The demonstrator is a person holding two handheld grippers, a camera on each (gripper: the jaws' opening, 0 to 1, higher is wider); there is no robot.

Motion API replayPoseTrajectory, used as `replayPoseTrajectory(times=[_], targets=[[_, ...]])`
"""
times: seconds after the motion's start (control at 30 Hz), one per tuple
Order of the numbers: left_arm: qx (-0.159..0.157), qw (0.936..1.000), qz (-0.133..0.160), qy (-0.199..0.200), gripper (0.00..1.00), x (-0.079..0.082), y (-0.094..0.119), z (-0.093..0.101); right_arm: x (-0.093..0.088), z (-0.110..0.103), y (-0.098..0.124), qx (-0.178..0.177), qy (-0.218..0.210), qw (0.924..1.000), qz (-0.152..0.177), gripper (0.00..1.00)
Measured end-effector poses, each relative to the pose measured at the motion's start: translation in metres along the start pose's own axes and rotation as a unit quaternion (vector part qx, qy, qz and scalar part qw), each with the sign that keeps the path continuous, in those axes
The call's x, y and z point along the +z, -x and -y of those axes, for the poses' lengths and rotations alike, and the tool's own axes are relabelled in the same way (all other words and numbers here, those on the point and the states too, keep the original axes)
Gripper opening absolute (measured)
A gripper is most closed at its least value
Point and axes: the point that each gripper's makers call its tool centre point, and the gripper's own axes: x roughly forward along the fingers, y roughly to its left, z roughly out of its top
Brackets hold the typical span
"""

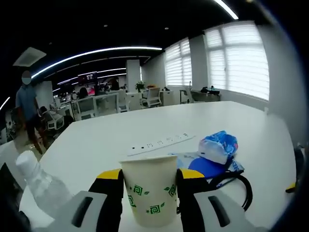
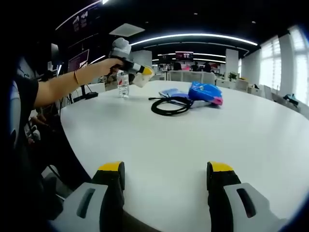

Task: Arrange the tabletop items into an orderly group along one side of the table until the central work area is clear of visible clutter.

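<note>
A white paper cup (image 1: 149, 193) with green square patterns stands upright between the yellow-tipped jaws of my left gripper (image 1: 149, 178), which is shut on it. In the right gripper view a hand holds that left gripper (image 2: 136, 68) with the cup (image 2: 142, 79) above the far left of the white table (image 2: 193, 140). Beside it stands a clear water bottle (image 2: 123, 84), also low on the left in the left gripper view (image 1: 41, 183). A blue packet (image 1: 218, 145) (image 2: 205, 92) and a coiled black cable (image 1: 237, 186) (image 2: 169, 106) lie close together. My right gripper (image 2: 165, 181) is open over bare tabletop.
A white power strip (image 1: 159, 144) lies beyond the cup, and a flat blue pouch (image 1: 208, 165) sits under the packet. The table's curved near edge (image 2: 72, 145) is at the left in the right gripper view. A person (image 1: 26, 111) stands far off among office desks.
</note>
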Motion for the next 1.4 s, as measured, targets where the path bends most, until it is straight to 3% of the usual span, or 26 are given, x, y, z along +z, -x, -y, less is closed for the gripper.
replayPoseTrajectory(times=[0.2,0.4,0.53,0.63,0.77,1.03,1.4], targets=[[-0.002,0.9985,0.054,-0.009,0.43,0.015,0.009,0.001,0.003,-0.002,0.001,0.001,0.005,1.0000,0.002,0.66],[-0.009,0.9918,0.127,-0.009,0.43,0.026,0.018,0.002,0.001,-0.005,0.001,0.004,0.008,1.0000,-0.002,0.66],[-0.012,0.9905,0.136,-0.013,0.43,0.023,0.019,0.000,0.002,-0.006,0.001,0.006,0.009,0.9999,-0.003,0.66],[-0.031,0.9847,0.171,0.009,0.43,0.027,0.021,-0.001,0.004,-0.008,0.000,0.008,0.013,0.9999,-0.002,0.66],[-0.016,0.9839,0.174,-0.038,0.43,0.019,0.026,-0.006,0.001,-0.009,-0.002,0.011,0.016,0.9998,-0.008,0.66],[-0.017,0.9818,0.186,-0.036,0.42,0.006,0.030,-0.015,0.002,-0.012,-0.005,0.015,0.018,0.9997,-0.010,0.66],[-0.020,0.9784,0.202,-0.039,0.42,0.001,0.034,-0.019,-0.001,-0.013,-0.007,0.015,0.020,0.9995,-0.017,0.66]])
